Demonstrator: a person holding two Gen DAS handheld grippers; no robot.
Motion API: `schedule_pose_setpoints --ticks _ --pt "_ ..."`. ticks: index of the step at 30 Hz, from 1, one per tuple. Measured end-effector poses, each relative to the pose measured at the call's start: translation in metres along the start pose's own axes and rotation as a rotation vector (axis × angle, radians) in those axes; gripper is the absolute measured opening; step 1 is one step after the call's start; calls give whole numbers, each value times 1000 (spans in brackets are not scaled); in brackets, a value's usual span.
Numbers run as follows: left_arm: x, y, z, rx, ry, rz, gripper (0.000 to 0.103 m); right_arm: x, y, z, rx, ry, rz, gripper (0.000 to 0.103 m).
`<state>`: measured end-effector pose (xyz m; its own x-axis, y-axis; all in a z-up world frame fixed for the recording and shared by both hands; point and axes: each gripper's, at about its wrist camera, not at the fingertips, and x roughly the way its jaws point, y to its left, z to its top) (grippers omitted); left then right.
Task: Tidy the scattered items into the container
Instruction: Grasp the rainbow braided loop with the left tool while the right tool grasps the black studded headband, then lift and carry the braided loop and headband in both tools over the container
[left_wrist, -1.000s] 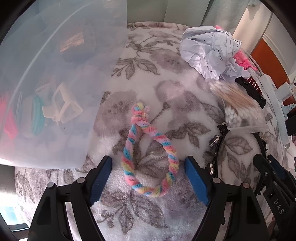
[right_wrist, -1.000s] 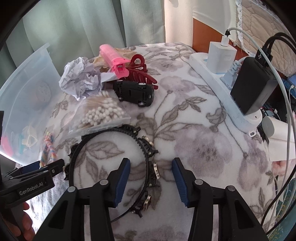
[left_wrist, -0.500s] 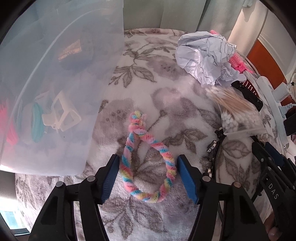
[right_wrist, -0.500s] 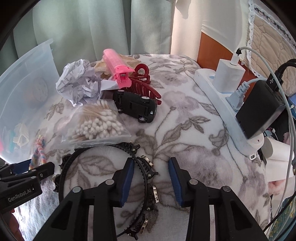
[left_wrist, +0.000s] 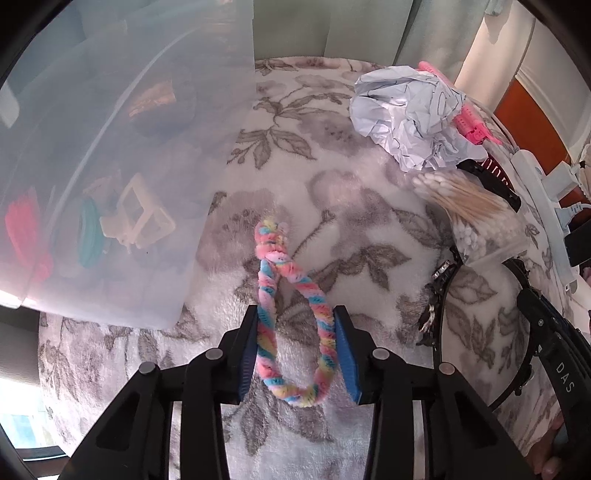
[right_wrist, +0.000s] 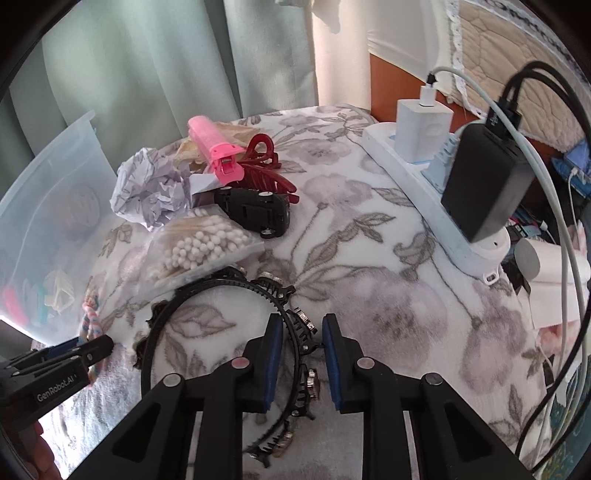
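Note:
A pastel twisted fuzzy loop (left_wrist: 291, 317) lies on the floral blanket. My left gripper (left_wrist: 297, 350) has its blue pads against both sides of the loop. A black studded headband (right_wrist: 229, 332) lies in front of my right gripper (right_wrist: 300, 360), whose pads stand on either side of the band, with small gaps. A clear plastic container (left_wrist: 92, 166) stands at the left with clips inside. A crumpled paper ball (left_wrist: 406, 114), a bag of cotton swabs (right_wrist: 199, 247), a black toy car (right_wrist: 255, 210), a pink clip (right_wrist: 216, 151) and a dark red claw clip (right_wrist: 266, 170) lie behind.
A white power strip (right_wrist: 436, 206) with a white charger (right_wrist: 424, 122), a black adapter (right_wrist: 484, 177) and cables runs along the right edge. Green curtains (right_wrist: 166, 66) hang behind. The container also shows in the right wrist view (right_wrist: 55, 206).
Both grippers have moved forward and narrowed. The left pads have closed from wide apart onto the loop's sides. The right pads have closed in around the headband.

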<state>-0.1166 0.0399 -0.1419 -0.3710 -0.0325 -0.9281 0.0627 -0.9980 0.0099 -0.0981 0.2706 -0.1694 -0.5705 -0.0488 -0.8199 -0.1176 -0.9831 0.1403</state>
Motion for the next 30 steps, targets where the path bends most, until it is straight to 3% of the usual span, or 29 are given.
schedule_pose_setpoints --ticks 7,18,30 --pt "-17 -4 -7 4 -3 -24 37 -19 -7 0 26 -26 12 20" --pt "-62 -14 -19 35 -77 -52 35 -58 -9 -2 31 -102 25 18" --pt "-78 -17 -23 56 -128 -70 34 -91 -11 2 49 -173 41 18"
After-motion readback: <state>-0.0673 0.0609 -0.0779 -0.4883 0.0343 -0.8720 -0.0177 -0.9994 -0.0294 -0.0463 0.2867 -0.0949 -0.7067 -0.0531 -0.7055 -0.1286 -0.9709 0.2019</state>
